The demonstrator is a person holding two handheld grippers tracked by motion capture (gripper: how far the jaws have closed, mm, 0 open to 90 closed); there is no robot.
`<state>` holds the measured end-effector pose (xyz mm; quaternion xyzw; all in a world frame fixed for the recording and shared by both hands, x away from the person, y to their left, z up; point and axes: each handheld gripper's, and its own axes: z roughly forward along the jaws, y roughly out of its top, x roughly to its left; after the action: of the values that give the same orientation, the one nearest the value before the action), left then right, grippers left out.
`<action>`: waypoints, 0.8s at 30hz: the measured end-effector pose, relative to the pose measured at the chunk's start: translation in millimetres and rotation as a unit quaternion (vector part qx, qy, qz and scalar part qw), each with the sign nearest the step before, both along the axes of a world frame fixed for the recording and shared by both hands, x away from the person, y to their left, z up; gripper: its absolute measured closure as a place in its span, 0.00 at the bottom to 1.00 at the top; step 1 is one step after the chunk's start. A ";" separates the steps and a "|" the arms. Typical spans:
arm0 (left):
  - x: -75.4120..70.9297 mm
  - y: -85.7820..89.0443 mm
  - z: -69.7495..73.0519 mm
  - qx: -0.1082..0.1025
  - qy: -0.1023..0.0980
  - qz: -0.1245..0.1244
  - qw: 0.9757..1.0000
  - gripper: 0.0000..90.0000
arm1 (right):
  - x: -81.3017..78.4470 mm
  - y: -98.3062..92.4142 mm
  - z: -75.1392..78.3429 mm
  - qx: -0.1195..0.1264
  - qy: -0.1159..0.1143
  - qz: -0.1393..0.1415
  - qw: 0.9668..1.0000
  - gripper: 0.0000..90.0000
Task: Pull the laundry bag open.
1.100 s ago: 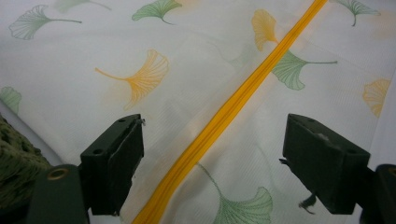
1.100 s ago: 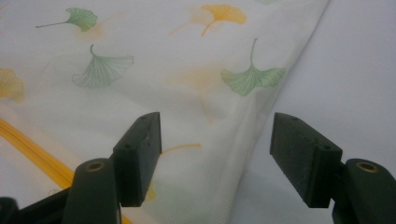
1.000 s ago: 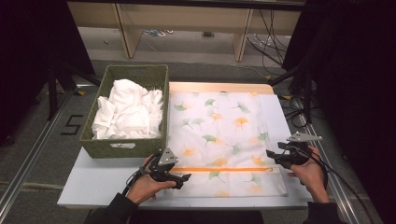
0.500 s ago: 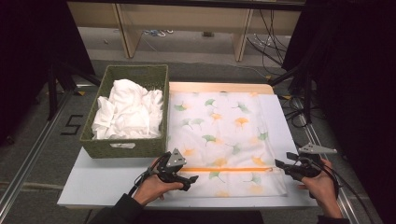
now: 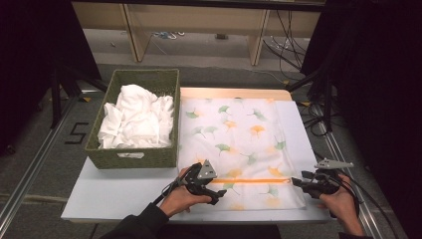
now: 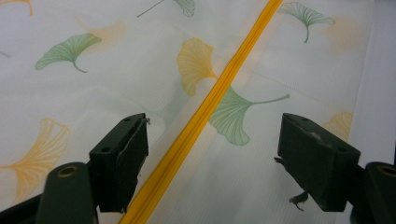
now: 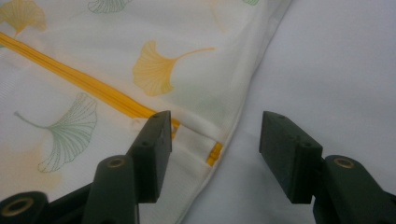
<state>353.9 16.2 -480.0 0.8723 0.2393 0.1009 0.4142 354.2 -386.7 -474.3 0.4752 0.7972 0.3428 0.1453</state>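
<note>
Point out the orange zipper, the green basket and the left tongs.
orange zipper (image 6: 205, 112), left gripper view, middle of its strip.
green basket (image 5: 130, 158), high view, front wall.
left tongs (image 5: 217, 194), high view, between the tips.

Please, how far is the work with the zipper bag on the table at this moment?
Done: the leaf-print mesh bag lies flat beside the basket of white cloths. In hand: both grippers are at the orange zipper; the left gripper straddles it, the right gripper is at its end by the bag's edge, its jaws just closing. Neither grips yet. Left: the zipper looks shut, and the cloths remain in the basket.
</note>
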 end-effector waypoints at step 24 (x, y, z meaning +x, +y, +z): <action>11.2 -41.6 0.5 -0.011 0.005 -0.028 1.000 0.29 | -1.5 12.5 -3.2 -0.031 0.007 0.028 0.999 0.73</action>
<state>365.1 -25.4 -479.6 0.8746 0.2179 0.0818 0.4254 352.7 -374.2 -477.6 0.4504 0.8215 0.3186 0.1445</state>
